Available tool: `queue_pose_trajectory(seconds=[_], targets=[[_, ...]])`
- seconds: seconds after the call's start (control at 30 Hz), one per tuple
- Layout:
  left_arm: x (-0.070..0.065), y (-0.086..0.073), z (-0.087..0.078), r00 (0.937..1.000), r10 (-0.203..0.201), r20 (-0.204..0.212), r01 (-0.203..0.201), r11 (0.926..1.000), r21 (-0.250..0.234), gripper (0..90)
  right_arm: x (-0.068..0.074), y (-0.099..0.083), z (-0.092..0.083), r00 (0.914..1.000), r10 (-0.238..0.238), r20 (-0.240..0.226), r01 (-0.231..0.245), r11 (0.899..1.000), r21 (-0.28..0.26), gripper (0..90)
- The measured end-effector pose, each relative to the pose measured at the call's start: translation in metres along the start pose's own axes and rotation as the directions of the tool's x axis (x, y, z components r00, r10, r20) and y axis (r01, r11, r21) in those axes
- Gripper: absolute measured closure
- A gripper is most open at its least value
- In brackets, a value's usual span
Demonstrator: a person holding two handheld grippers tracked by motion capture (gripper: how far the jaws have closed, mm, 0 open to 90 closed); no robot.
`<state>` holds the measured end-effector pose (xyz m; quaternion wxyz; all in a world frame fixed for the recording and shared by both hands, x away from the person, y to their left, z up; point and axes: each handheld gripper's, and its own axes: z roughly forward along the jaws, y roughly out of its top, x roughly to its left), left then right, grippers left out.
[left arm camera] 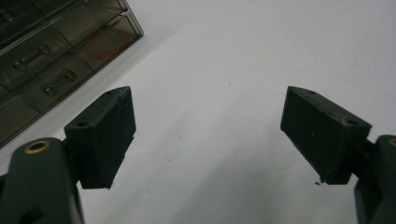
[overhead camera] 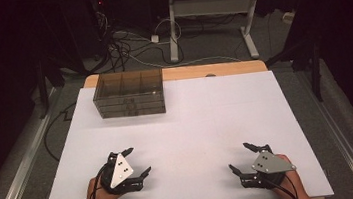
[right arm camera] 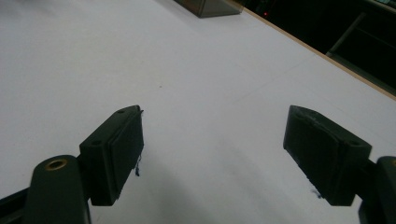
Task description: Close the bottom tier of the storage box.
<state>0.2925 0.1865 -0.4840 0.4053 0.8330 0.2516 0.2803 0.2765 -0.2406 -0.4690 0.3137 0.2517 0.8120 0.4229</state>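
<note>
Near tabletop (overhead camera: 192,123) edge: both grippers rest low, well apart.
Left gripper (overhead camera: 139,162): fingers spread, holding nothing.
Right gripper (overhead camera: 240,157): fingers spread, holding nothing.
Box (overhead camera: 130,93): smoky, clear, compartmented, far left.

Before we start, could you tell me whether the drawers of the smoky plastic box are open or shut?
Shut: the drawer fronts sit flush with the box, none pulled out.

Bright white tabletop, dark surroundings, soft focus
</note>
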Motion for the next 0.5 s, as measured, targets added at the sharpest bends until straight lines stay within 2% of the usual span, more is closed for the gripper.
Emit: queue_pose_trajectory(seconds=[0.27,0.5], targets=[[-0.0031,0.0018,0.002,0.9999,0.013,-0.008,-0.012,0.9999,0.006,17.6,0.0003,-0.0003,-0.0004,1.0,-0.001,0.009,0.001,1.0,-0.002,20.6],[0.0016,-0.0003,-0.001,0.9996,-0.012,-0.027,0.012,0.9999,0.009,17.6,0.0022,-0.0006,0.0003,0.9999,-0.001,0.012,0.001,1.0,0.012,20.6]])
